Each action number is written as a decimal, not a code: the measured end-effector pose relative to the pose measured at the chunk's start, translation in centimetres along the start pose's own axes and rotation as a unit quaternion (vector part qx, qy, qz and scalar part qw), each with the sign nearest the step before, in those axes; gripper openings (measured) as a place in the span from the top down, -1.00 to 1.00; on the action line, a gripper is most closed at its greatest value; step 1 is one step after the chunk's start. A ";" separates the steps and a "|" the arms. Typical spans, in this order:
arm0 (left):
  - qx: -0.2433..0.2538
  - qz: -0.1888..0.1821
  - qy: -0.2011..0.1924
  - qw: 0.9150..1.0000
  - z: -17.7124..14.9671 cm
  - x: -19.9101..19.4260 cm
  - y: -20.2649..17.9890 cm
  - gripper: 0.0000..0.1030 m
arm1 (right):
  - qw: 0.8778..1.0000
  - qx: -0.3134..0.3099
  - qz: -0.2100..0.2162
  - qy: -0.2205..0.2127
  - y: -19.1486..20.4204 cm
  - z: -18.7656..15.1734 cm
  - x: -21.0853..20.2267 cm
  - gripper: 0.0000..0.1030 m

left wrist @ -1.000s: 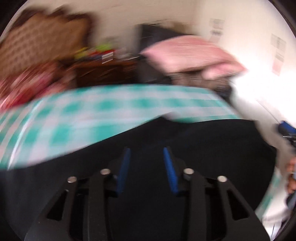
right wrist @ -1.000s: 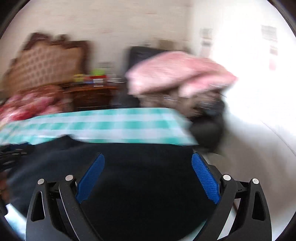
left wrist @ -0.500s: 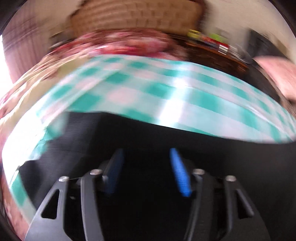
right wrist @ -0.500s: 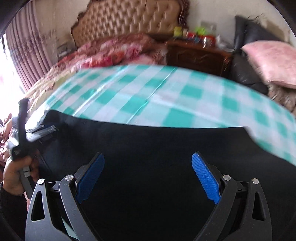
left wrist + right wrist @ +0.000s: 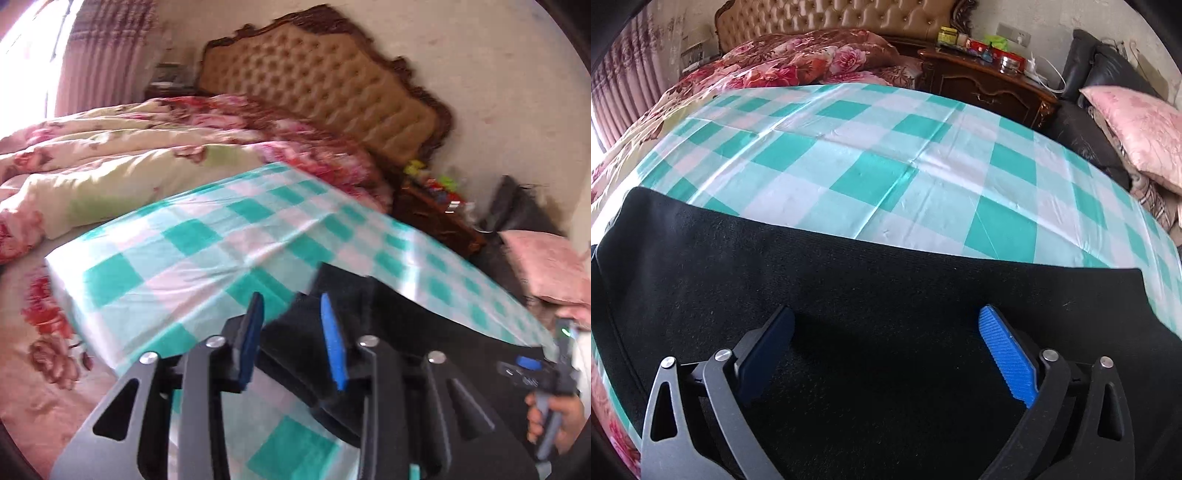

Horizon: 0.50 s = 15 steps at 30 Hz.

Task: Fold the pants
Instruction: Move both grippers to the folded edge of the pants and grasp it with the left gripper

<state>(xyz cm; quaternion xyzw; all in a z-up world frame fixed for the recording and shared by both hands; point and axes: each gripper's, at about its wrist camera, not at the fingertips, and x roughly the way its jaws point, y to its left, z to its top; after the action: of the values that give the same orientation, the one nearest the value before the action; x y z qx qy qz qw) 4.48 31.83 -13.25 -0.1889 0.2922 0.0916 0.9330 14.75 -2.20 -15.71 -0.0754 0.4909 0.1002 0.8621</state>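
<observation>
- Left wrist view, far left: a pink pleated curtain [image 5: 99, 55] hangs by a bright window, and below it a floral quilt [image 5: 110, 147] lies bunched on the bed.
- Moving right, a tufted tan headboard [image 5: 325, 85] with a dark carved frame stands against a pale wall.
- Under both views a green-and-white checked cloth [image 5: 184, 251] covers the flat surface you work on; it is glossy and creased along fold lines.
- Your left tool [image 5: 291, 332] sits at the left end of the black pants [image 5: 406, 314]; its blue pads have a narrow gap, and a folded corner of the fabric lies between them. Whether they press the cloth, I cannot tell.
- Further right in that view, a dark wooden nightstand [image 5: 436, 218] carries small colourful items, and a pink pillow [image 5: 550, 262] rests on a black chair.
- At the right edge your hand [image 5: 557, 421] grips the other handle.
- Right wrist view: the pants stretch flat across the near edge of the cloth, from left edge to right.
- Your right tool [image 5: 886, 347] hangs over the middle of the fabric with its fingers spread wide, gripping nothing.
</observation>
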 end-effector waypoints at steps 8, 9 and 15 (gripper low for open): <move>0.037 0.029 0.093 0.995 -3.2 6.0 -2.3 0.42 | 0.999 -0.002 -0.008 -0.039 1.9 -1.5 -3.2 -0.90; 0.027 0.025 0.092 0.995 -3.3 6.0 -2.0 0.42 | 0.999 -0.007 -0.006 -0.043 2.5 -1.9 -3.7 -0.90; -0.008 0.008 0.084 0.996 -3.2 4.8 -1.5 0.22 | 0.999 -0.004 0.041 -0.021 4.8 -3.5 -4.4 -0.90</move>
<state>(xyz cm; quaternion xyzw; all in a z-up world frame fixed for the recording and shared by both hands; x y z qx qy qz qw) 7.18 29.48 -18.02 -0.2006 0.3703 0.0850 0.9030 8.48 1.23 -13.86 -0.0568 0.4750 0.1394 0.8670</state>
